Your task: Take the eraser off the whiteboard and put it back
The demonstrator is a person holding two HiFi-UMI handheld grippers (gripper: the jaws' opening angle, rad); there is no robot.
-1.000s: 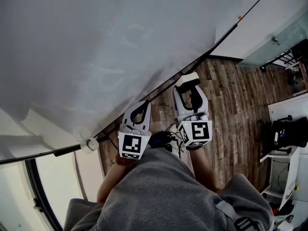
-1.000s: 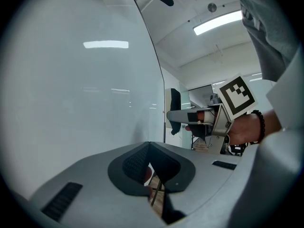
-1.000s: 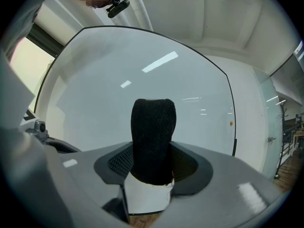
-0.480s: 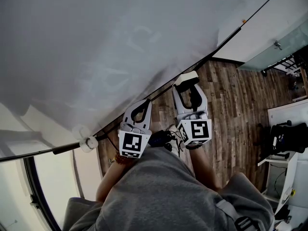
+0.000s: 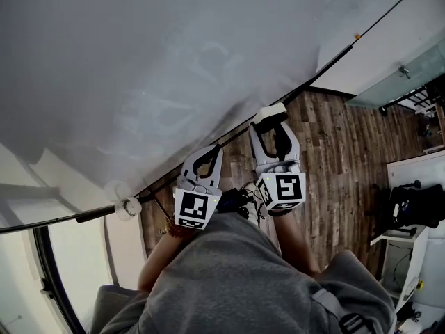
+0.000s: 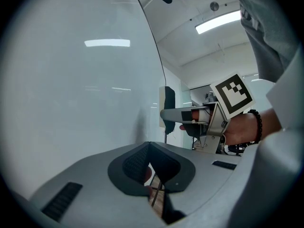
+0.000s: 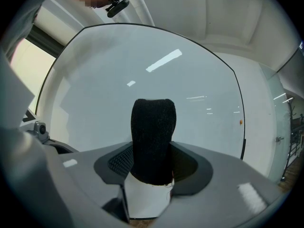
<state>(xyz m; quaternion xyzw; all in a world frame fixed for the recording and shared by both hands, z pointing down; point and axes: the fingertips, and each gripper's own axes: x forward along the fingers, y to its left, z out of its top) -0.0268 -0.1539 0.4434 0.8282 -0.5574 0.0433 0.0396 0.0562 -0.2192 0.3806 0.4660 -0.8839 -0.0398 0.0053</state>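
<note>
The eraser (image 7: 153, 137), a white block with a black felt face, stands upright between the jaws of my right gripper (image 7: 152, 170), which is shut on it. In the head view the right gripper (image 5: 271, 120) holds the eraser (image 5: 270, 112) close to the lower edge of the whiteboard (image 5: 174, 61); I cannot tell whether they touch. My left gripper (image 5: 204, 160) is beside it on the left, shut and with nothing in it. The left gripper view shows the left gripper (image 6: 149, 148) with its jaws together, and beyond it the eraser (image 6: 167, 106) near the whiteboard (image 6: 71, 103).
A dark frame bar (image 5: 292, 89) runs along the board's bottom edge, with a white knob (image 5: 128, 207) at its left end. Wood floor (image 5: 341, 158) lies below. Dark cables (image 5: 236, 200) hang between the grippers. A black object on a white stand (image 5: 417, 204) is at the right.
</note>
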